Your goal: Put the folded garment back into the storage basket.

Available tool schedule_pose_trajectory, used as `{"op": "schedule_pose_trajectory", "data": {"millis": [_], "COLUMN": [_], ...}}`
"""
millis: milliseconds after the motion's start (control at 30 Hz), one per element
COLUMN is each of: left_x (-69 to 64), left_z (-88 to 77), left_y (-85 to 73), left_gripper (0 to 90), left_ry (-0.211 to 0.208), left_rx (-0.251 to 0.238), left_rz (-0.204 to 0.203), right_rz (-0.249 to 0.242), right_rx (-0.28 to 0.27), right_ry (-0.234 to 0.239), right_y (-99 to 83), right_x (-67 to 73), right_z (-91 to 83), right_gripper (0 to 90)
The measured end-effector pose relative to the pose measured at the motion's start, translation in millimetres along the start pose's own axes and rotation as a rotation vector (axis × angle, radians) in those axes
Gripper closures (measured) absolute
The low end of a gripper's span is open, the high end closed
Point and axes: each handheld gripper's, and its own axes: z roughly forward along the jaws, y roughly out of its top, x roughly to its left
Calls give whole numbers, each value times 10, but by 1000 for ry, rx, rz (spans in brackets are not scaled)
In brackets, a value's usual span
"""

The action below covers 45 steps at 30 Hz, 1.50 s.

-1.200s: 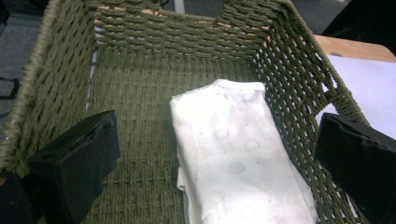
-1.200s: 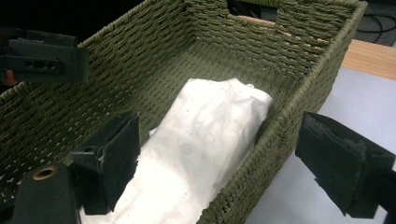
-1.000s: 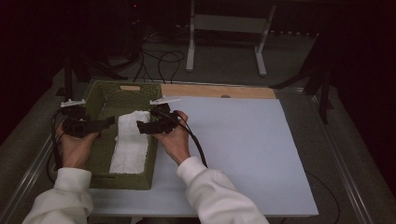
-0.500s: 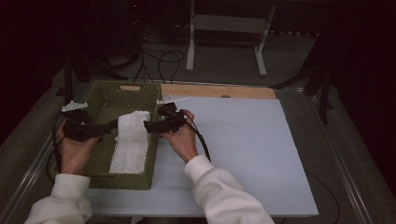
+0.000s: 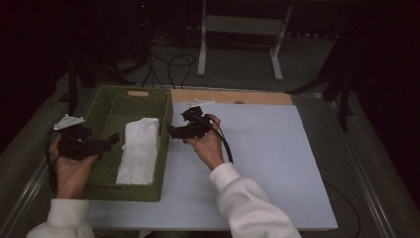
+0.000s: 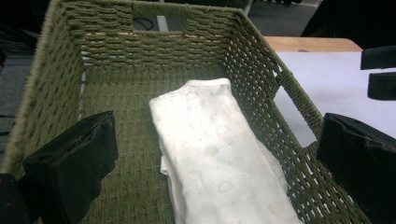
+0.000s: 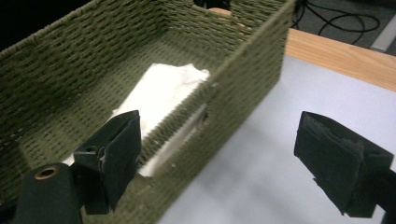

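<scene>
A green woven basket [image 5: 108, 184] stands at the table's left, and a folded white cloth [image 5: 139, 148] lies lengthwise on its floor. My left gripper [image 5: 113, 141] hovers over the basket's left rim, open and holding nothing. In the left gripper view the cloth [image 6: 210, 140] lies between and below the wide-apart jaws of the left gripper [image 6: 217, 126]. My right gripper [image 5: 171, 132] is open just outside the basket's right wall. In the right gripper view the right gripper [image 7: 219, 126] straddles that basket wall [image 7: 243, 70], with the cloth [image 7: 163, 88] beyond it.
A pale mat [image 5: 277, 163] covers the table to the right of the basket. A wooden strip [image 5: 233, 96] runs along the far edge. Cables [image 5: 168, 62] and a metal stand [image 5: 237, 29] are on the floor beyond the table.
Both grippers have drawn apart from over the cloth: the left one moved left and nearer the person, the right one moved right, outside the basket wall. The cloth now lies free.
</scene>
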Motion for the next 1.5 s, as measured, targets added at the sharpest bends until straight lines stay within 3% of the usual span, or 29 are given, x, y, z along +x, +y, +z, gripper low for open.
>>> {"op": "schedule_pose_trajectory", "data": {"millis": [467,633,733,767,933,1100,1433,1500], "left_x": [-107,-107,-115,-121,-151,-158,-164,-176], "left_z": [-153,-202,-209,-207,-181,-180,-204,-191], "left_y": [-211,-307,-362,-377,-445,-509,-602,-618], "left_gripper": [2,2,2,2,2,2,2,2], "left_ry": [26,20,20,18,12,32,7,7], "left_rx": [-48,-81,-83,-83,-84,-120,-185,-179], "left_rz": [67,54,63,62,73,81,87,102], "right_rz": [19,35,39,51,71,57,5,-7], "right_rx": [-24,-42,-40,-39,-46,-60,-98,-100], "right_ry": [-41,-60,-67,-82,-98,-117,-164,-168], "right_y": [-172,-254,-288,-344,-463,-565,-905,-989], "right_x": [-345,-494,-554,-642,-811,-949,-1207,-1253], "right_z": [-275,-410,-456,-514,-619,-770,-1188,-1276], "right_gripper": [147,147,147,146,141,140,140,141]}}
